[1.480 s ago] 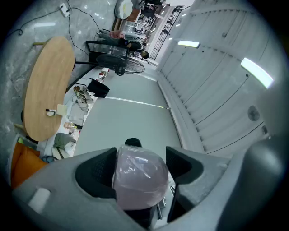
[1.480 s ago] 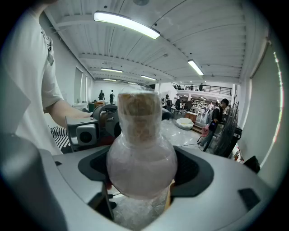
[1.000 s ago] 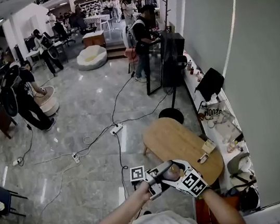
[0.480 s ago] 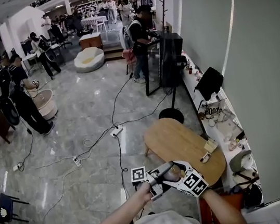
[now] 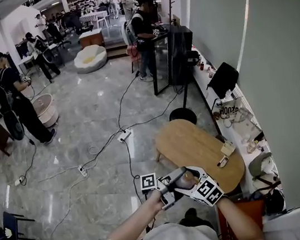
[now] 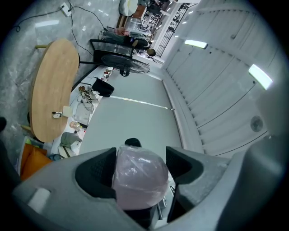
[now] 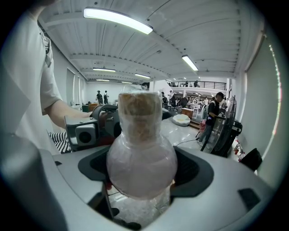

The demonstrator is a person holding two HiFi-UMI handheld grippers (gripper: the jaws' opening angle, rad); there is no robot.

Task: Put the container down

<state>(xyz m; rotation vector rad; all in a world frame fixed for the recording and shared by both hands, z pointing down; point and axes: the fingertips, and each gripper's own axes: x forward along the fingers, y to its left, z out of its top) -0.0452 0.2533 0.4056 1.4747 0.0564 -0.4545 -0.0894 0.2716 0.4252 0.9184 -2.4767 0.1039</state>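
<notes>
Right gripper view: my right hand-held gripper is clamped on the bulb of the film-wrapped container. My left hand-held gripper is closed on a rounded end of the same piece. Head view has both held in the air close to my chest, well apart from the oval wooden tabletop, so I judge the put-down not yet started. Next move as I see it: carry it over a bare patch of tabletop, lower until it sits, then release.
</notes>
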